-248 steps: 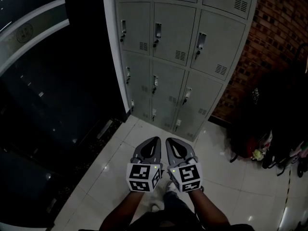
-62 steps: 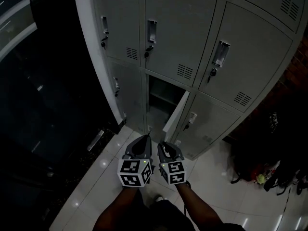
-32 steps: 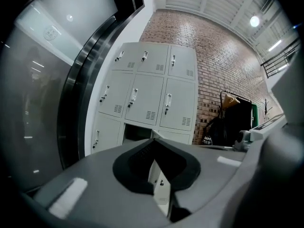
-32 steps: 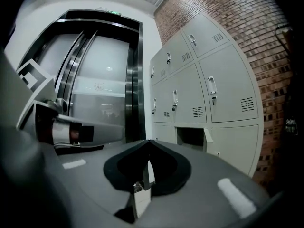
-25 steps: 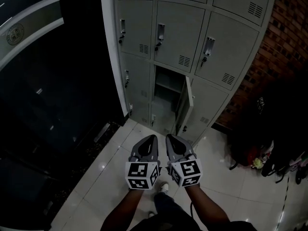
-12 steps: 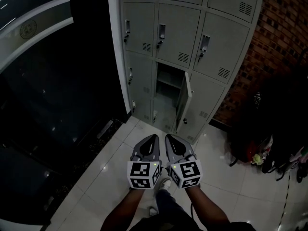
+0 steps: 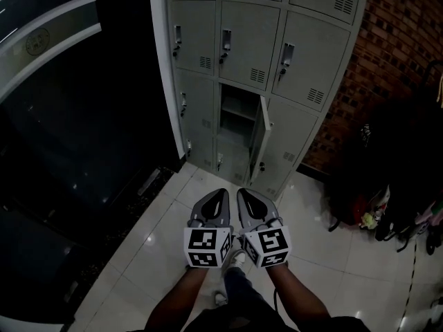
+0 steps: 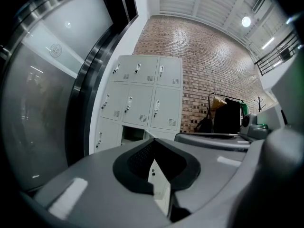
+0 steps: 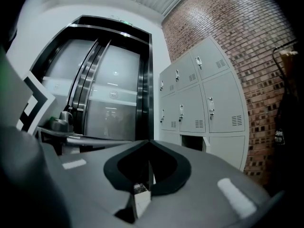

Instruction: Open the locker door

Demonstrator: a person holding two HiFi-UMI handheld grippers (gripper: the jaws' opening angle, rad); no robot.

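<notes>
The grey locker bank stands ahead against the wall. One door in the middle column hangs open, swung out to the right, and its dark compartment shows a shelf. My left gripper and right gripper are side by side over the floor tiles, well short of the lockers, both shut and empty. The left gripper view has the lockers far off beyond the shut left gripper. In the right gripper view the open compartment lies past the shut right gripper.
Dark glass doors fill the left side. A brick wall rises at the right, with dark bags on the floor below it. Glossy white floor tiles lie between me and the lockers. My shoes show under the grippers.
The middle locker door, shut ten seconds ago, stands open. Over the last second the lockers have drifted slightly up and left in view; both grippers stay shut side by side.
</notes>
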